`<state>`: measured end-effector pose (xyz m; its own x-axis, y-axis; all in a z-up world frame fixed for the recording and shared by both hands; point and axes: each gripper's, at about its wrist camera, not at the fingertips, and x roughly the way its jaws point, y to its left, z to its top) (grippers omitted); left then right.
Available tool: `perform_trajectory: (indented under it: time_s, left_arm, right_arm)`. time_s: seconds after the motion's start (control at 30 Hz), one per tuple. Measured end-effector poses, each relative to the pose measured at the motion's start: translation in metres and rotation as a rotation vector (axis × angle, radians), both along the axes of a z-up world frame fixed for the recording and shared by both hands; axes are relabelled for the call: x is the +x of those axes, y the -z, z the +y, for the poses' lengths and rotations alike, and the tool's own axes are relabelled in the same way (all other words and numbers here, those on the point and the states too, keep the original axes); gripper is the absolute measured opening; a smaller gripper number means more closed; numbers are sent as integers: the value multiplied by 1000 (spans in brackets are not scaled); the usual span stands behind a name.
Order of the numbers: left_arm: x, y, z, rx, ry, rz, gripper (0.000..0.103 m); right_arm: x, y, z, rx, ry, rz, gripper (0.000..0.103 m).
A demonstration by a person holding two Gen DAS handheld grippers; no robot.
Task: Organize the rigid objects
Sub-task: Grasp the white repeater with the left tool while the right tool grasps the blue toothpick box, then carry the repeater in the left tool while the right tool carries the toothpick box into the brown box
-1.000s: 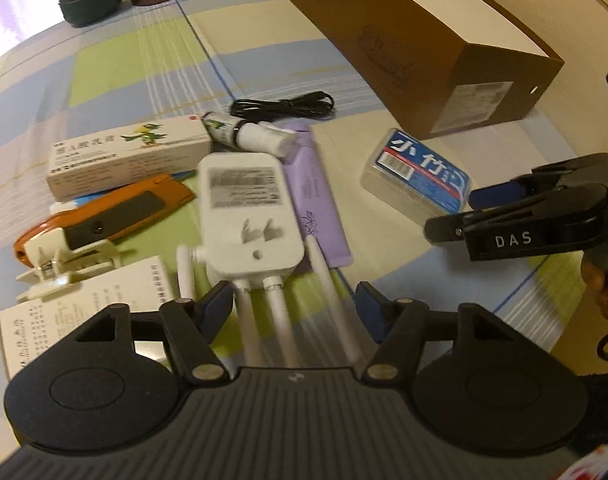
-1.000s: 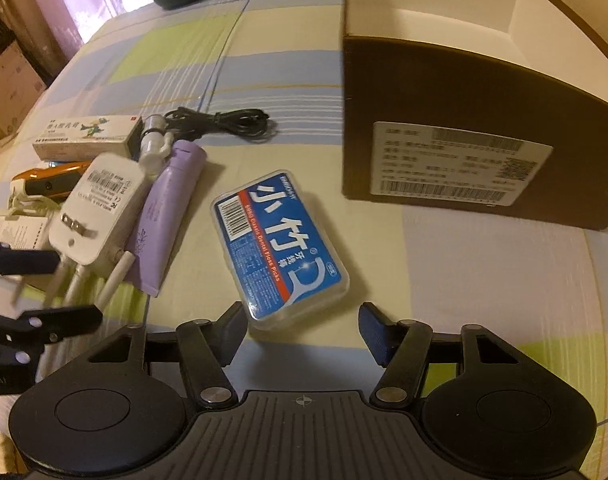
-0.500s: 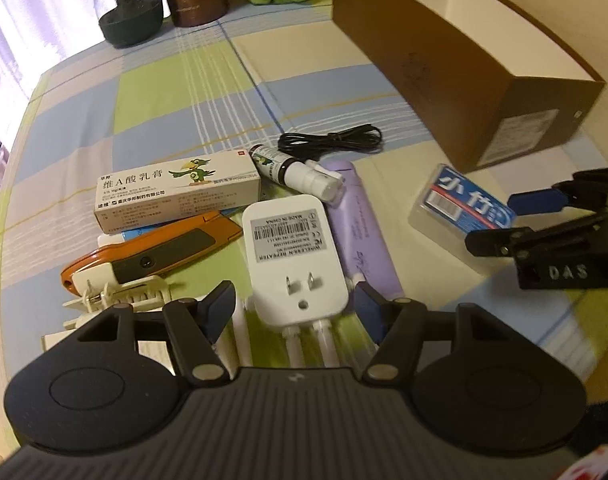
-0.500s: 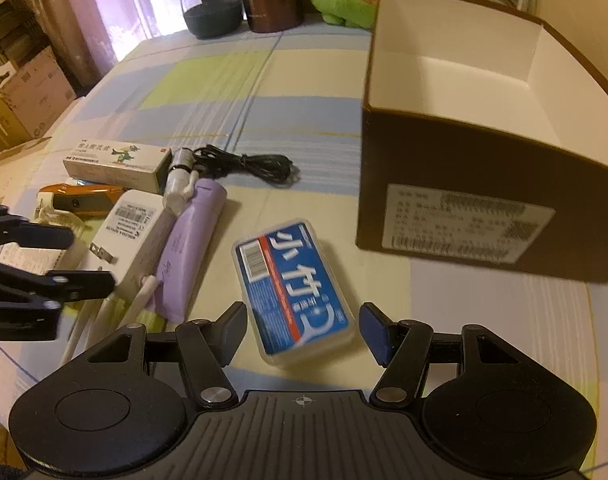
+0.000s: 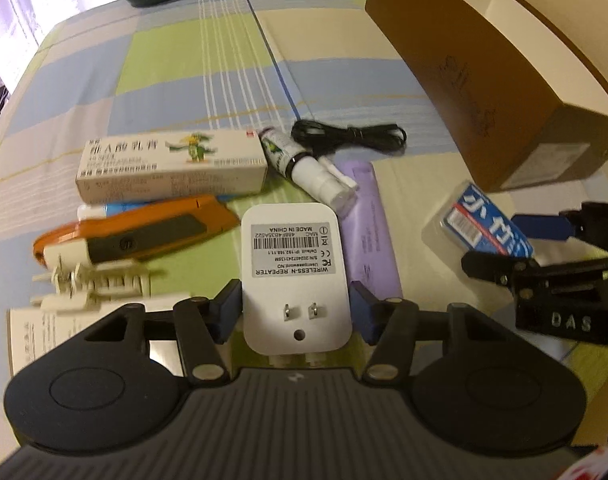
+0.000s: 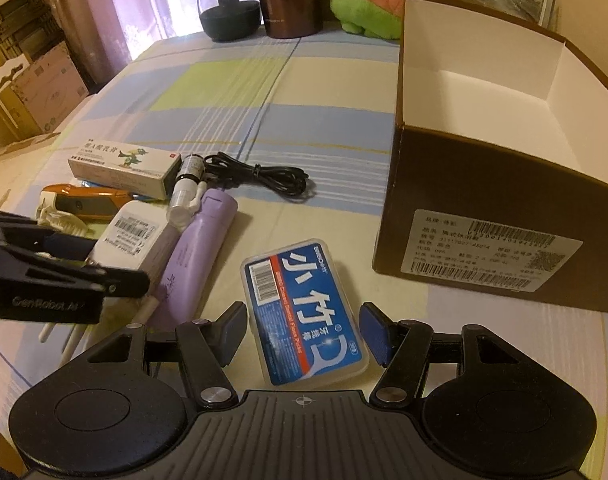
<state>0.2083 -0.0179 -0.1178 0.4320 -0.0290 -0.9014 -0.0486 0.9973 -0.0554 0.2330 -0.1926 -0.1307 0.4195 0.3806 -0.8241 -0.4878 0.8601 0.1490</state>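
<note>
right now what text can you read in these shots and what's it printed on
"WIRELESS-N REPEATER", "MADE IN CHINA": white plug-in repeater, upside down in the left wrist view.
"DAS": right gripper.
"GenRobot.AI": left gripper.
"小竹": blue floss pick case; its small English line is blurred.
Cream medicine box: Chinese characters, blurred.
Brown box label: barcodes, text too small.

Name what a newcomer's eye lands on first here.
Probably the white wireless repeater, lying prongs-up between the left gripper's blue pads, whose jaws are closing on it. Next, the blue floss-pick case between the right gripper's open pads, on the checked cloth. Then the big brown box, open and showing a bare white inside, at the right.
</note>
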Motion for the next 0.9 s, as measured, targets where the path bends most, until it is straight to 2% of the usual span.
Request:
perform_trajectory:
  time_s: [0.1,0.33,0.63,0.9]
  left_arm:
    - [-9,0,-1,8,1,2,54]
    - [3,5,-6,61,32,8,55]
    - [4,7,-9,83,43,7,53]
    - [-7,-13,-7,80,36,-37,52]
  right_arm:
    - [-2,0,-2,3,-1,3,59]
    - [2,5,4,-13,-20,-3,59]
    - [1,12,6,-39,-42,-6,56]
    - [-5,-10,-7,53,-30,-13,55]
